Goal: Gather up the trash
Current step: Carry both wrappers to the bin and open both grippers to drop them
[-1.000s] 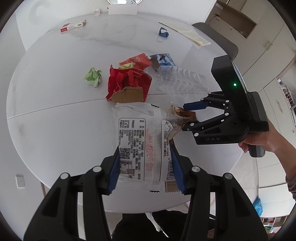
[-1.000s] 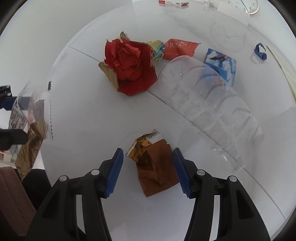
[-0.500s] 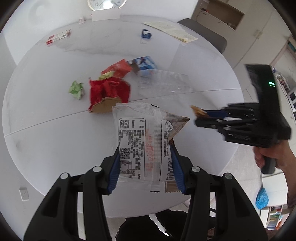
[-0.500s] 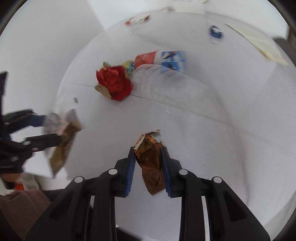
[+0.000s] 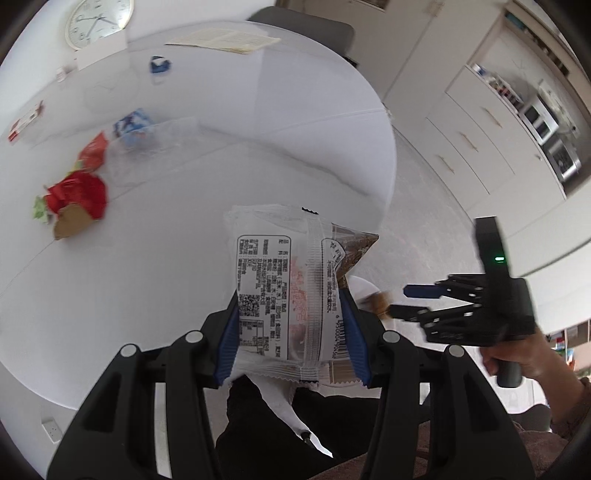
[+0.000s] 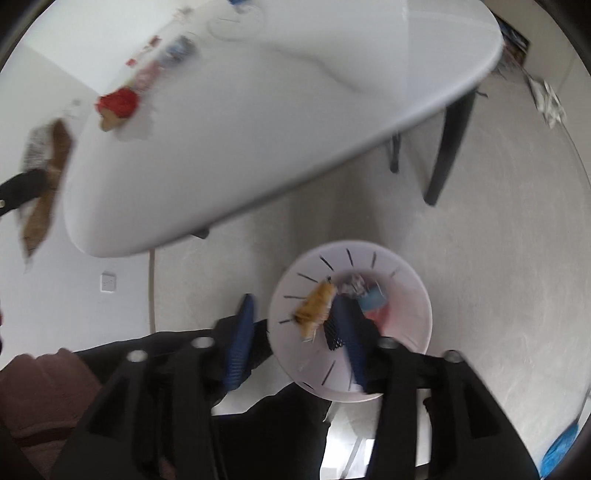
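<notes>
My left gripper (image 5: 291,336) is shut on a clear printed snack wrapper (image 5: 291,280) with a brown wrapper behind it, held over the table's near edge. My right gripper (image 6: 295,332) is open above a white trash bin (image 6: 413,317) on the floor. A brown crumpled wrapper (image 6: 316,308) hangs loose between its fingers, over the bin's mouth. In the left wrist view the right gripper (image 5: 406,301) is low at the right with the brown wrapper (image 5: 376,301) at its tips. Red crumpled paper (image 5: 77,195), a clear bottle (image 5: 155,147) and a blue packet (image 5: 131,123) lie on the table.
The round white table (image 5: 221,155) carries a red-and-white box (image 5: 24,123), a blue clip (image 5: 159,64), papers (image 5: 225,37) and a clock (image 5: 98,20). The bin holds blue and pink trash (image 6: 373,302). Dark table legs (image 6: 443,155) stand on the grey floor. Cabinets (image 5: 480,122) line the right wall.
My right gripper swung off the table and down over the trash bin, then opened, and the brown wrapper came loose. My left gripper kept its wrapper and turned right.
</notes>
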`<state>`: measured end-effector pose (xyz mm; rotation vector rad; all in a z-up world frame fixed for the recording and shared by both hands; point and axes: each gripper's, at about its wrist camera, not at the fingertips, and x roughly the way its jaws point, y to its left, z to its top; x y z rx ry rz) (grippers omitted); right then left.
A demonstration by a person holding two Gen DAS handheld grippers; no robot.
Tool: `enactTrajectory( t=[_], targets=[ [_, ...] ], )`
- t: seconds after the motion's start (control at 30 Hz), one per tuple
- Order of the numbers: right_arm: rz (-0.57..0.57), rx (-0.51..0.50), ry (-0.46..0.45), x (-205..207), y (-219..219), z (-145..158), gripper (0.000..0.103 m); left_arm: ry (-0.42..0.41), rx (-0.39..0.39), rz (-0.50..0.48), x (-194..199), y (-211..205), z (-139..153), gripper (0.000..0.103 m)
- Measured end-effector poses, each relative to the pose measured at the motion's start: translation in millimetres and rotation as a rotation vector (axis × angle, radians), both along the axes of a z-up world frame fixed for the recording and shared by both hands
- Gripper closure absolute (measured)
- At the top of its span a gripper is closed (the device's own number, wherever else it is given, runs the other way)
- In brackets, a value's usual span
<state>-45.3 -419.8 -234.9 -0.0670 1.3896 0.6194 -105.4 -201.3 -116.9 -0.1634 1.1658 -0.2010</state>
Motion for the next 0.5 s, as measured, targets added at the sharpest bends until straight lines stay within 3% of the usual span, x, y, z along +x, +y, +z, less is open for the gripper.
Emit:
enactTrajectory(
  t=[0.1,0.23,0.43,0.5],
  targets=[
    [-0.044,-0.035,-0.005,-3,-20,-9,0.029,0.013,0.002,-0.038,-1,-29,-5,0.054],
    [-0.13,-0.035,-0.067,-7,-58,13,0.01,0.037,0.0,-0.086,-2,-69,-18,0.054],
    [-0.209,-0.04,-0.143,-7,-107,50,0.007,0.076,-0.01,-0.147,1,-124,-40,0.053],
    [-0.214,-0.048,-0.167,-7,-112,57,0.006,0.099,-0.015,-0.158,2,-137,-48,0.044]
  ],
)
